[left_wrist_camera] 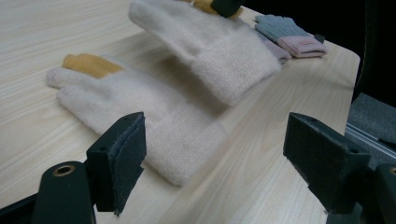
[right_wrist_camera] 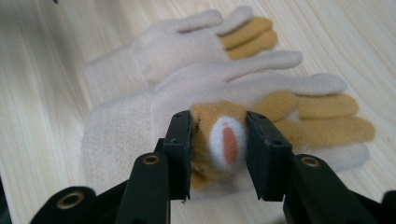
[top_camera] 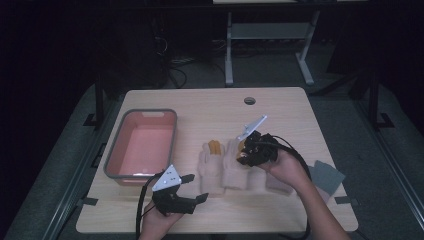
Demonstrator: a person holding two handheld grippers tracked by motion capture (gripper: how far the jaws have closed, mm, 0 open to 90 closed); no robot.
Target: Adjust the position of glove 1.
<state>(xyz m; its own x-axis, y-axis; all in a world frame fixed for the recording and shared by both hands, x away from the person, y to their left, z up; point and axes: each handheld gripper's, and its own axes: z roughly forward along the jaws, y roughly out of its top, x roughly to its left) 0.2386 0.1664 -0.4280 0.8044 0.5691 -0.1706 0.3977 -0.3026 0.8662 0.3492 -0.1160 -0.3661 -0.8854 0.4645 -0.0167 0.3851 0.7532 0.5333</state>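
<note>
Two cream gloves with orange fingers lie side by side at the table's middle. The left glove [top_camera: 211, 162] [left_wrist_camera: 140, 112] [right_wrist_camera: 177, 42] rests flat. My right gripper [top_camera: 245, 150] [right_wrist_camera: 218, 140] is shut on the right glove [top_camera: 235, 172] [right_wrist_camera: 130, 130], pinching an orange tuft with a white and red spot near its fingers. In the left gripper view that glove [left_wrist_camera: 210, 46] hangs tilted with its cuff end off the wood. My left gripper [top_camera: 195, 187] [left_wrist_camera: 215, 158] stands open near the front edge, aimed at the cuffs, with nothing between its fingers.
A pink tub with a grey rim [top_camera: 112, 167] stands at the left of the table [top_camera: 280, 115]. A grey and pink glove pair [top_camera: 325, 176] [left_wrist_camera: 292, 35] lies at the right edge. A round cable hole [top_camera: 249, 100] sits at the back.
</note>
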